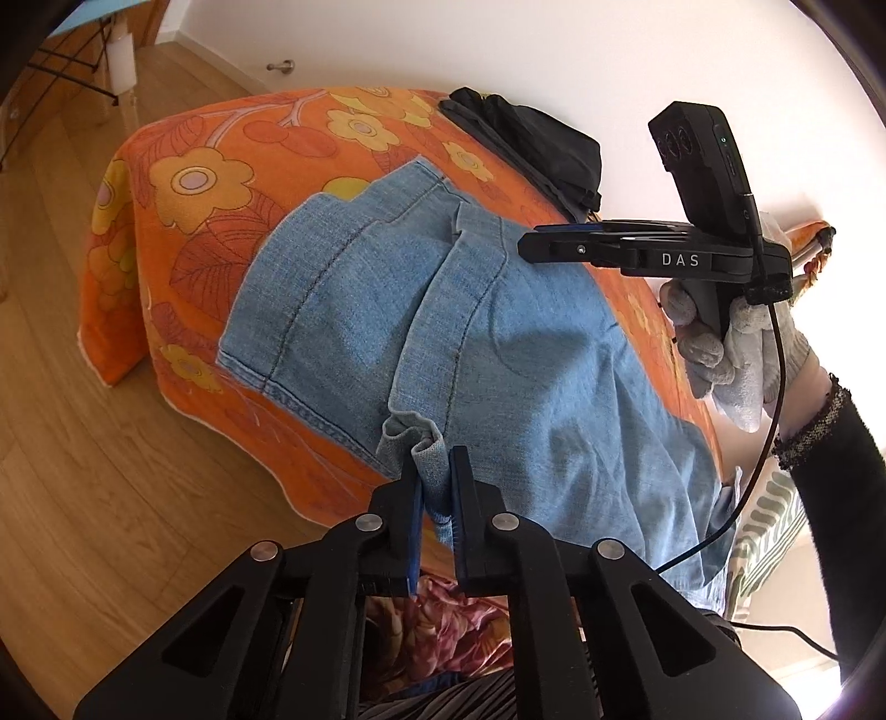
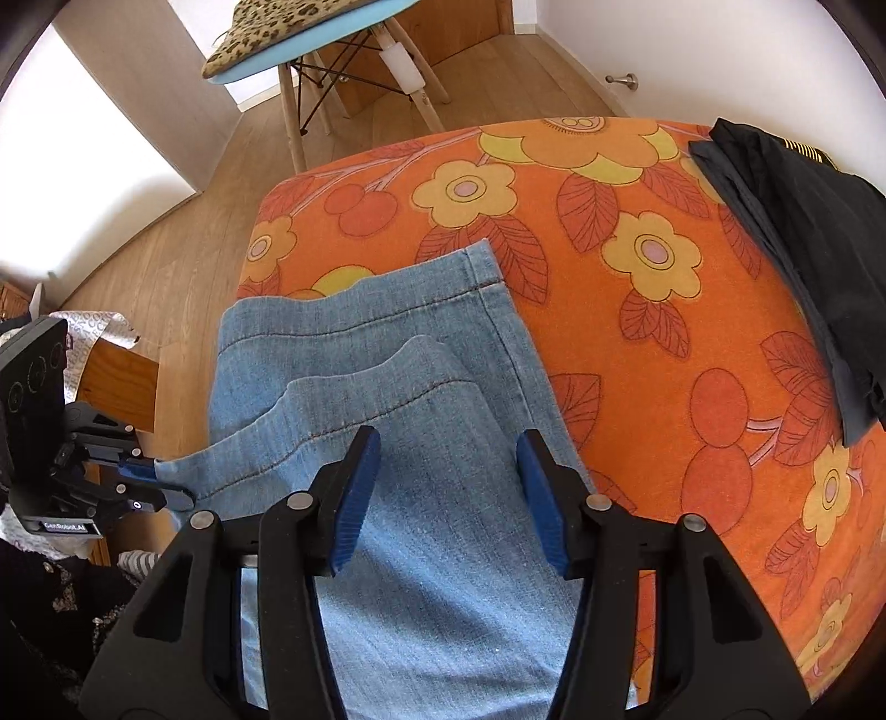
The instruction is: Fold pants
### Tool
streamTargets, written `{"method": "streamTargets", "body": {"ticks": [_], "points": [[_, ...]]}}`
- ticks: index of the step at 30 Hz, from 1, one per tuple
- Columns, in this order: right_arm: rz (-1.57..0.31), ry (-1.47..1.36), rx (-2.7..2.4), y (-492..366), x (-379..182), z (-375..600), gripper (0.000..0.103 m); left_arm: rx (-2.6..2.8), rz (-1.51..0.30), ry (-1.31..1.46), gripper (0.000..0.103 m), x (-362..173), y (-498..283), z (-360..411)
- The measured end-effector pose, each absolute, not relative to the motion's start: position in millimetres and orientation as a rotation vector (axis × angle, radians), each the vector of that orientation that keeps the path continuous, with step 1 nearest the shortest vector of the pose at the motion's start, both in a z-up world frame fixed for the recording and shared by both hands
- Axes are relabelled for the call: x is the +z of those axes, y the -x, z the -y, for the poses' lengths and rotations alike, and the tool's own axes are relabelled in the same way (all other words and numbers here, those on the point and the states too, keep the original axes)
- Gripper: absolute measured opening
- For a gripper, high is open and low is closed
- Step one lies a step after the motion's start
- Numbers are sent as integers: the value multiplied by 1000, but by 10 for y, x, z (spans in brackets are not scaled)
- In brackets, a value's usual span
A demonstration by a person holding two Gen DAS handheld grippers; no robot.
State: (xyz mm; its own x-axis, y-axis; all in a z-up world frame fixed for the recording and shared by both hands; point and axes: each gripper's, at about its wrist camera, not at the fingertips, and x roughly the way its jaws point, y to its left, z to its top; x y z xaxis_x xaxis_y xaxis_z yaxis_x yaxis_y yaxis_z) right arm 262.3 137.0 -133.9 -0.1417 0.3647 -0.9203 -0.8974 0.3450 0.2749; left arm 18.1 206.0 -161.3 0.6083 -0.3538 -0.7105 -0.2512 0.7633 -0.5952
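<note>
We see the left gripper (image 1: 434, 487) with jaws pinched on a bunched edge of the jeans (image 1: 443, 332) at lower centre of its view. The right gripper (image 2: 448, 493) hangs over the denim, jaws wide apart, holding nothing. The jeans lie across the orange floral cloth (image 2: 637, 277) on the surface, and a dark garment (image 2: 803, 249) sits at the upper right.

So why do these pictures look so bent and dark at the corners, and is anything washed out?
Both views are fisheye, so the floorboards curve and the corners go black. In the left wrist view the wall glares white; in the right wrist view the jeans and the orange cover are evenly lit and sharp.
</note>
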Motion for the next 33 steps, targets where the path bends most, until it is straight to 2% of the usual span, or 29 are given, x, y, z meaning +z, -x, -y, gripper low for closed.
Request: {"method": "streamTargets", "body": {"ticks": [1, 2, 3, 4, 7, 18, 29, 33], "points": [[-1258, 585, 1198, -2581, -1330, -1365, 30, -63, -936, 722, 7, -1609, -181, -2055], [-1246, 608, 1194, -2549, -1320, -1356, 25, -63, -933, 718, 7, -1604, -177, -2051], [-1240, 618, 1197, -2525, -1303, -1338, 12, -61, -931, 714, 6, -1600, -180, -2049], [-1229, 624, 1191, -2511, -1284, -1322, 9, -61, -929, 715, 6, -1598, -181, -2050], [-1183, 597, 1169, -2506, -1163, -1258, 5, -56, -916, 712, 6, -1578, -183, -2055], [-987, 554, 1109, -2509, -499, -1363, 4, -12, -809, 690, 5, -1314, -130, -2274], [-986, 564, 1081, -2626, -703, -1749, 1, 23, -825, 652, 5, -1434, -134, -2381], [-1013, 513, 1030, -2696, -632, -1462, 2, 19, -832, 663, 5, -1480, -141, -2413]]}}
